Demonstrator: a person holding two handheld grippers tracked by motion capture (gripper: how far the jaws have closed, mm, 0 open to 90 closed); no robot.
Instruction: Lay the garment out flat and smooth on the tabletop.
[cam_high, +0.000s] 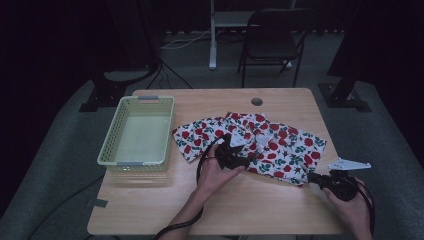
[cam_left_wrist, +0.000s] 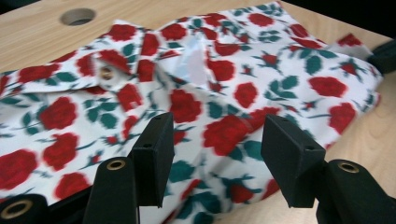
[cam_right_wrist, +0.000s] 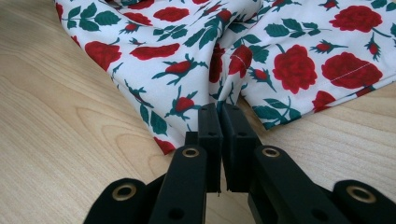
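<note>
From the high view, a rose-printed shirt (cam_high: 260, 145) is seen spread on the wooden table (cam_high: 150, 210), right of an empty plastic basket (cam_high: 112, 145); the left gripper (cam_high: 239, 150) is held over it.

In the left gripper view, the jaws are kept wide apart above the soft, wrinkled cotton, probably for a new hold.

In the right gripper view, the right gripper (cam_right_wrist: 220, 114) is clamped on the shirt hem, so the cloth is anchored.
</note>
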